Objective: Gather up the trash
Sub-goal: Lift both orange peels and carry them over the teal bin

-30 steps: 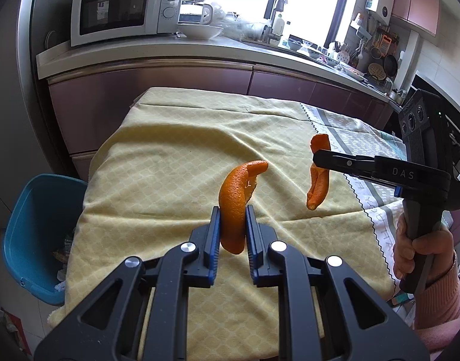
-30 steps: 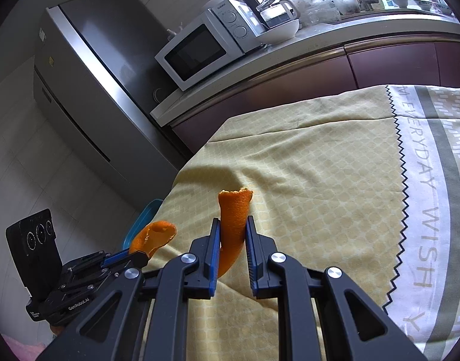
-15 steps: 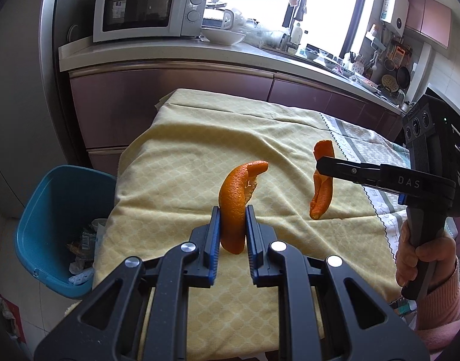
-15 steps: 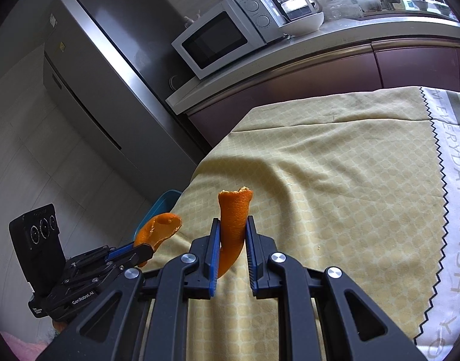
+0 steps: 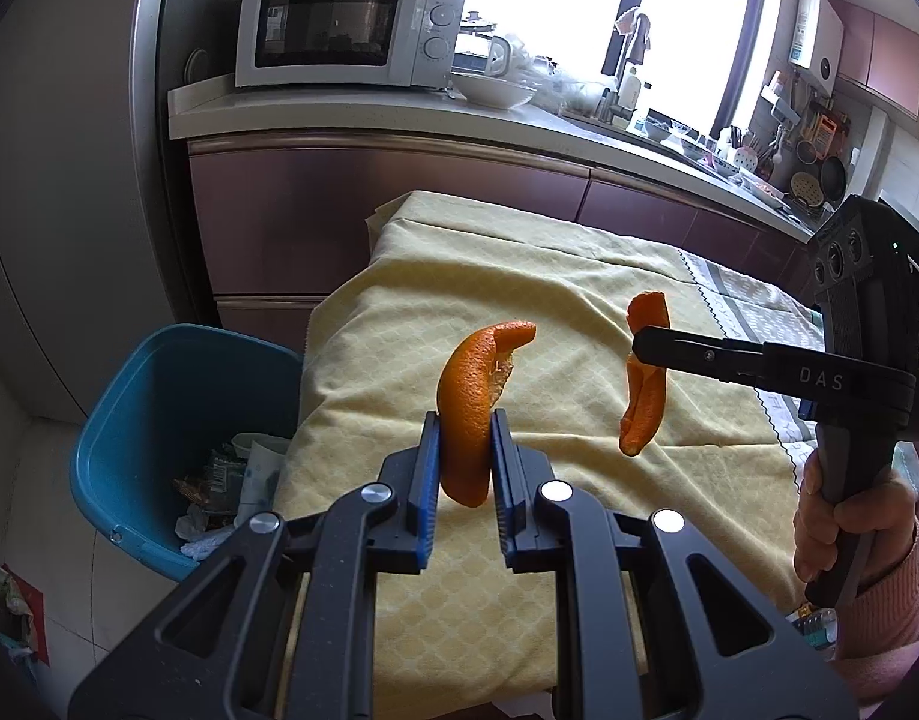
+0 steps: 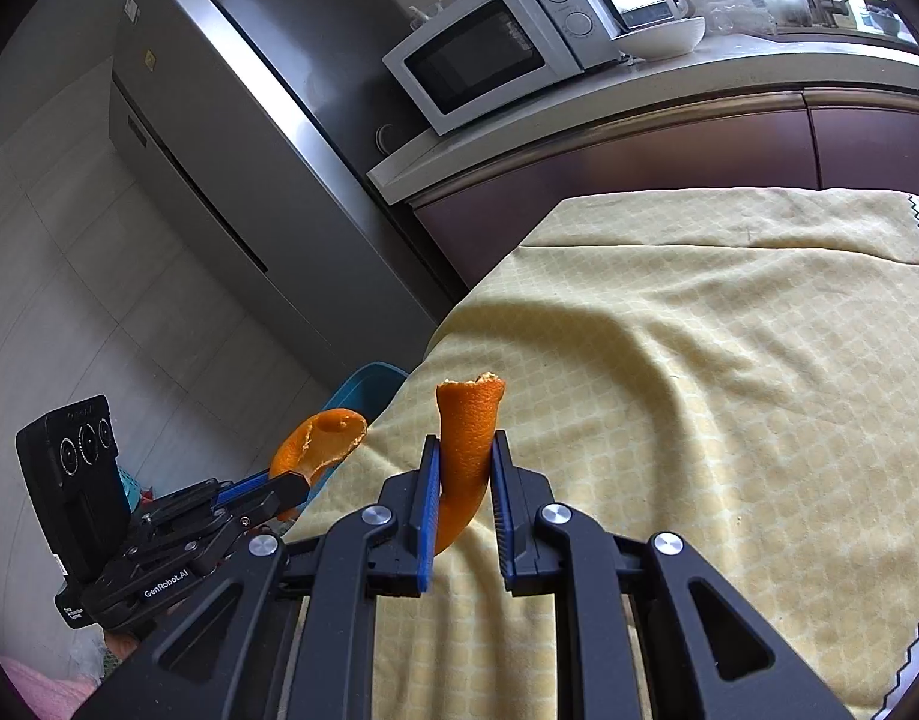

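My left hand-held gripper (image 5: 465, 456) clamped a curved orange peel (image 5: 471, 414) above the desk's (image 5: 549, 276) yellow cloth. My right hand-held gripper (image 6: 464, 480) pinched a narrower peel strip (image 6: 468, 450) (both held aloft), with the blue bin (image 5: 141, 408) of rubbish at the desk's left.

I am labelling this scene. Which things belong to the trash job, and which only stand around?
Job: curved orange peel in left gripper; narrow peel strip in right gripper; blue bin.
Around: microwave, white bowl, fridge, yellow tablecloth.
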### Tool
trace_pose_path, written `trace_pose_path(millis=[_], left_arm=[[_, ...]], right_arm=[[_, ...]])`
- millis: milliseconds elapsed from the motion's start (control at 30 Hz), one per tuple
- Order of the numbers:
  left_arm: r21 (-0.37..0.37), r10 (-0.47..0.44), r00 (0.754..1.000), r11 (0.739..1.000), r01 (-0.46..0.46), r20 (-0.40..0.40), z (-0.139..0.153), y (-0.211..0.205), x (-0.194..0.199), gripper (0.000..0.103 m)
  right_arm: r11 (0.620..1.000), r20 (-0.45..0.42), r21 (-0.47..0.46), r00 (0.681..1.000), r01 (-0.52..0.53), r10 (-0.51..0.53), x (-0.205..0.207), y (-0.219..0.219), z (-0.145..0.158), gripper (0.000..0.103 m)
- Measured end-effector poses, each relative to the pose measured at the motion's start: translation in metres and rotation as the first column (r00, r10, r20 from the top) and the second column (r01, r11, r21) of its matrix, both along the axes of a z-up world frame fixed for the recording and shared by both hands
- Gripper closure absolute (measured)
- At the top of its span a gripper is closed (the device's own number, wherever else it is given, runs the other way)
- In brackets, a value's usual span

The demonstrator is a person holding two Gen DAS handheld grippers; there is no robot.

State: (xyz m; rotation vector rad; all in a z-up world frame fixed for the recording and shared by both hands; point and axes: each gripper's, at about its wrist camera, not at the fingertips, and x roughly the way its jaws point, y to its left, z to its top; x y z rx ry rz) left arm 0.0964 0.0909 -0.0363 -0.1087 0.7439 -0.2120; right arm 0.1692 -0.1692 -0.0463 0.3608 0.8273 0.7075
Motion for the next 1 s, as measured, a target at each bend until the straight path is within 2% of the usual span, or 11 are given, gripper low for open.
trace_pose_path(millis=[1000], left_arm=[[-0.018,0.142,0.990,0.990,-0.142,0.019,0.007,0.063,-0.020,0.087]], right_arm=[[0.988,0.013,-0.039,0.988,-0.151,0.151,0.011,0.080,0.004,0.088]])
